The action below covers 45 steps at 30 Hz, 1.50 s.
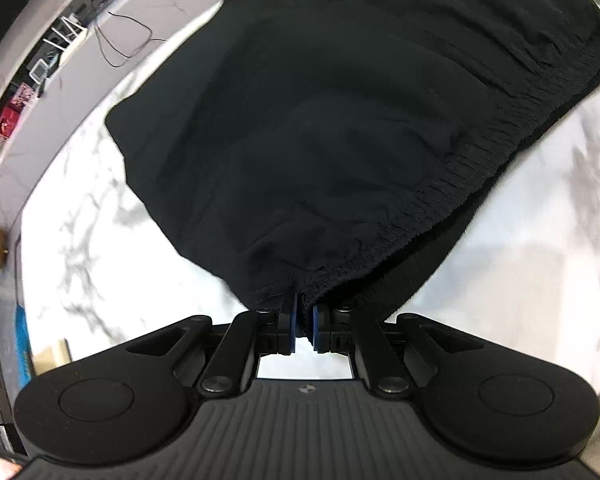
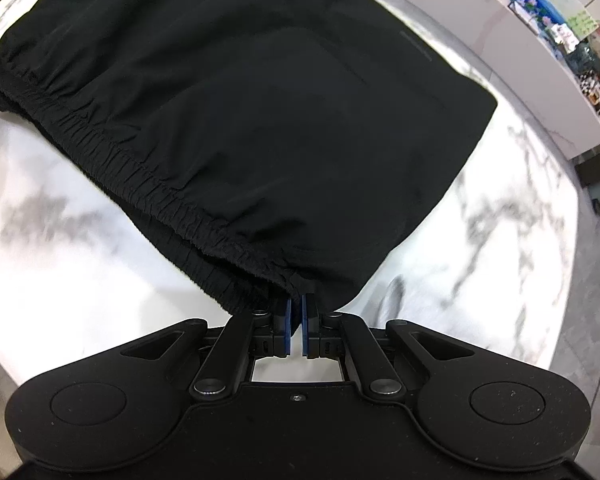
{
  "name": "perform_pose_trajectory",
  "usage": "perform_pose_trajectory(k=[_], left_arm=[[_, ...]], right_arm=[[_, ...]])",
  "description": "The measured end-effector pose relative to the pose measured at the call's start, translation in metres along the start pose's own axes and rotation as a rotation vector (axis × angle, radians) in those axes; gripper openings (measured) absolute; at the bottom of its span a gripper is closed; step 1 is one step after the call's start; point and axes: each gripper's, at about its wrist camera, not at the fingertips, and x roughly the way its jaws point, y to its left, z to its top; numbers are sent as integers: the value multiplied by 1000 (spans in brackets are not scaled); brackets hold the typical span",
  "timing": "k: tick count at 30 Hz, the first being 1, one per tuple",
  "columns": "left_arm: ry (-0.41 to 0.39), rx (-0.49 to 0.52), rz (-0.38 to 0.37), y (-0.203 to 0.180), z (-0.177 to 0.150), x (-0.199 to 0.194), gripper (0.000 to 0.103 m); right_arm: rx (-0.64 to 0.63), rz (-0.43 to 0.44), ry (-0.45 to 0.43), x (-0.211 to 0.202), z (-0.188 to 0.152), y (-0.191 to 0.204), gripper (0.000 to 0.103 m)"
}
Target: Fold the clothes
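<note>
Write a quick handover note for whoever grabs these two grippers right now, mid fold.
Left gripper: shut on the black garment at one end of its elastic waistband.
Right gripper: shut on the waistband's other end.
The garment lies spread on the marble table; a lower black layer shows under the waistband edge.
Done: both corners gripped.
Left: probably carry the waistband across to fold, then release and tidy.

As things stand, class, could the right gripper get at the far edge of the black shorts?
Probably not yet: the right gripper is shut on the near waistband corner of the black shorts, so it would need to let go first.
</note>
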Motion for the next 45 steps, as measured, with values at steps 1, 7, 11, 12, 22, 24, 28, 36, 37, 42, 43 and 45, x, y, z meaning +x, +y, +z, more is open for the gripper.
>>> perform_pose_trajectory(k=[1,7,11,12,22,24,28,36,37,42,43,45], left_arm=[[-5,3,3,-3,-5,-1,6],[-31,-9,37,-8,-15,-12,6],[-47,-27,50,-12,-18,-15,6],[-51,-34,53,-12,-18,-15,6],[-30,-123,104,20,14,15,6],[-27,-132,113,26,18,18,6],[-19,-143,154,45,35,29,6],[-13,-152,151,56,40,30,6],[-15,-133,153,54,39,30,6],[-16,-95,123,52,39,32,6],[-16,-85,113,47,37,30,6],[-13,-65,106,43,36,29,6]], right_arm=[[5,3,-1,1,-3,2,3],[34,-21,-38,4,-11,10,3],[51,-45,-68,10,-11,10,3],[55,-53,-78,12,-9,10,3],[76,-85,-164,36,25,1,3],[72,-91,-178,43,40,0,3],[75,-85,-197,53,75,-6,3],[57,-80,-200,65,109,-12,3],[53,-76,-195,65,107,-13,3],[60,-42,-169,53,78,-11,3],[66,-41,-165,51,72,-11,3],[76,-43,-159,49,65,-10,3]])
